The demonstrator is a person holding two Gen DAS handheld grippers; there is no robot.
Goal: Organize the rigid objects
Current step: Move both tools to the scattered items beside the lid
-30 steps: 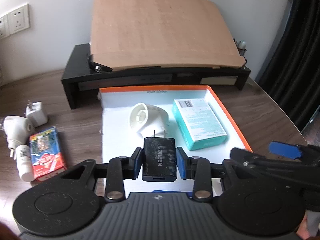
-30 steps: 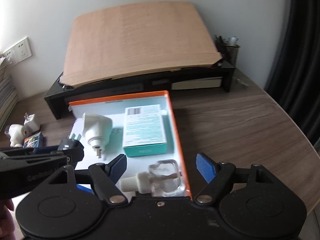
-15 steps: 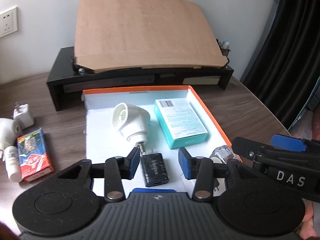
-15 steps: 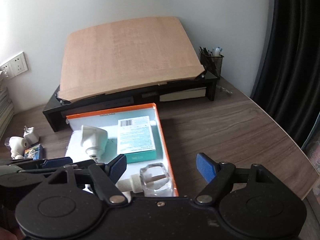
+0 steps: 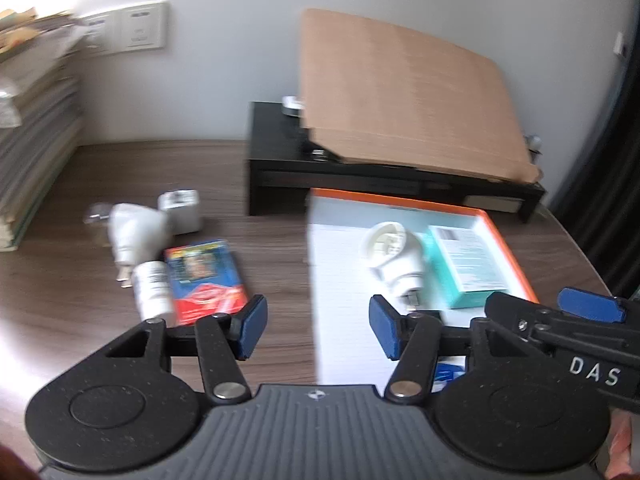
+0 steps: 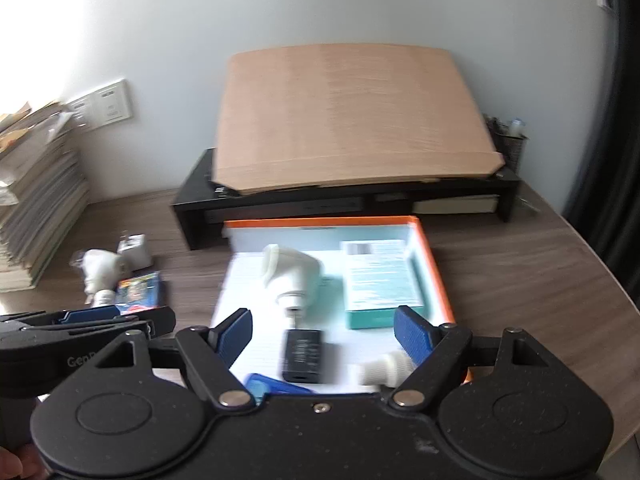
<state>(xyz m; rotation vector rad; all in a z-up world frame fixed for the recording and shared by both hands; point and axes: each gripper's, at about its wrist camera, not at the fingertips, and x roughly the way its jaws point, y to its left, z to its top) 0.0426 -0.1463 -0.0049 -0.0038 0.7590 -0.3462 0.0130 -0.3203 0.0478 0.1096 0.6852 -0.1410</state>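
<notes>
You face plain white wall (image 6: 320, 4), wall sockets (image 5: 138, 28) at left. Dark wood-grain desk (image 6: 520, 256) under you. Black desk riser (image 6: 280, 204) against wall, tan board (image 6: 344, 116) leaning on top. Paper stack (image 5: 32, 120) far left. Black curtain (image 6: 624, 120) at right. Soft daylight.

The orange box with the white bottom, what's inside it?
Inside the orange-rimmed box: a white round plug adapter, a teal carton, a black charger and a clear white-capped bottle. The right gripper hides the near edge.
</notes>
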